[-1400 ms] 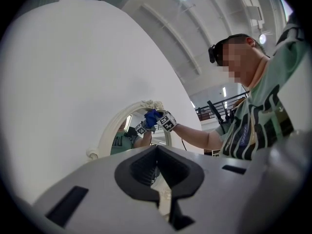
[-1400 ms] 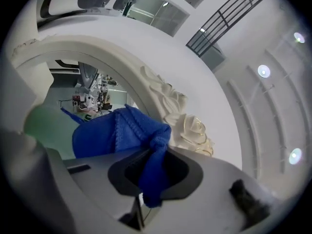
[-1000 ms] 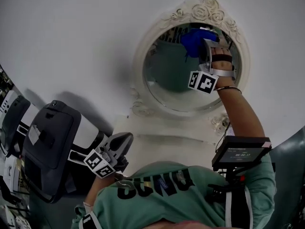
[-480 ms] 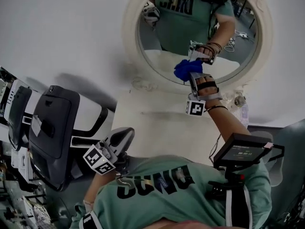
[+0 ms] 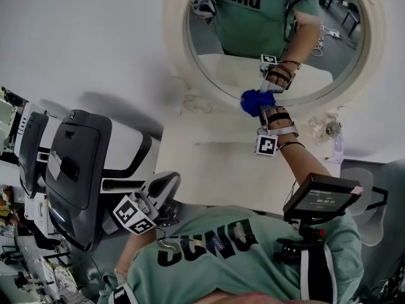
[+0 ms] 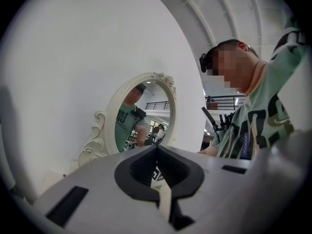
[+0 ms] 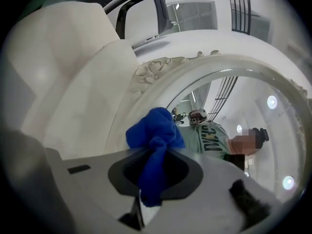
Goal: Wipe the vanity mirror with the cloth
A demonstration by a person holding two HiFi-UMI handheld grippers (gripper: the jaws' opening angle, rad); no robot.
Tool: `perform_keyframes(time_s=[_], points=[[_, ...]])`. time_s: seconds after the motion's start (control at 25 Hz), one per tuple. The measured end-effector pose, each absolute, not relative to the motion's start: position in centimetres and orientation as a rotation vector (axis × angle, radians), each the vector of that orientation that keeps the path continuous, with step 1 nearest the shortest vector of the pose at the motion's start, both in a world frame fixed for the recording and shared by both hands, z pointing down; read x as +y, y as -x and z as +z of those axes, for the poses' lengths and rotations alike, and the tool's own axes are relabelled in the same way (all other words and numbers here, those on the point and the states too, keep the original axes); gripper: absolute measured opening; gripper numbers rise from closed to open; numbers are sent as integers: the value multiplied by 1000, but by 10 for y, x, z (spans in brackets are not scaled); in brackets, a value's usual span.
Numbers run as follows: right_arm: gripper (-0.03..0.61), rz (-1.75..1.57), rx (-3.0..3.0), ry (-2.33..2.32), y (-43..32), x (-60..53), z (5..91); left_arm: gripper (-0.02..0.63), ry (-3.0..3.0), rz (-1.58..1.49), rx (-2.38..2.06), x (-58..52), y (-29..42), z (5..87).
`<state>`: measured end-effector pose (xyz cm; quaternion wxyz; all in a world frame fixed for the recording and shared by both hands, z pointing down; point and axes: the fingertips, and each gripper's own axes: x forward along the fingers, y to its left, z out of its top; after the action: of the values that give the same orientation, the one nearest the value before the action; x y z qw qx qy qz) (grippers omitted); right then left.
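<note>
Down the glass has gone the right gripper (image 5: 264, 111): a second ago it was near the top of the round vanity mirror with the ornate cream-white carved frame (image 5: 235, 65), and it now sits at the mirror's lower edge, where the glass meets the frame. Its jaws are clamped on the bunched bright-blue cloth (image 5: 255, 101), which bulges out ahead of them. In the right gripper view the cloth (image 7: 155, 139) fills the notch between the jaws and its free wad lies over the frame's inner rim, with the mirror (image 7: 229, 99) curving away above; whether it actually presses on the glass cannot be told. The left gripper (image 5: 166, 187) is held low, well apart from the mirror, off the near left corner of the flat white vanity tabletop (image 5: 215, 166). In the left gripper view its jaws (image 6: 157, 149) are closed together with nothing between them, and the mirror (image 6: 141, 118) stands beyond them against the white wall (image 6: 73, 57).
</note>
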<state>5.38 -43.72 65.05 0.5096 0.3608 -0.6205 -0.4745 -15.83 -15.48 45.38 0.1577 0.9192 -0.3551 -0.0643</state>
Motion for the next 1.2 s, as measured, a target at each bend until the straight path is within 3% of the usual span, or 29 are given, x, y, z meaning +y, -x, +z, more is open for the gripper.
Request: perform_keyframes(time_s=[0.16,0.32,0.64,0.84,1.2], points=[[49,-957,-1559,-741,-48,-431,659,10,-2685,-244,-993,-157,160,436],[49,-990,-1580,-722,-36,-415,624,10,-2757,-313,-972,-156,174,427],[49,-1426,-1413,-1199,-94,-433,290,9,-2885,-472,-944,-176,148,386],[51,-1561,-1201,-1451,-118,-428,157,9,-2899,-498,-940,-176,148,380],[50,-1603,-991,-1596,-130,-427,118,11,-2891,-511,-977,-175,158,378]])
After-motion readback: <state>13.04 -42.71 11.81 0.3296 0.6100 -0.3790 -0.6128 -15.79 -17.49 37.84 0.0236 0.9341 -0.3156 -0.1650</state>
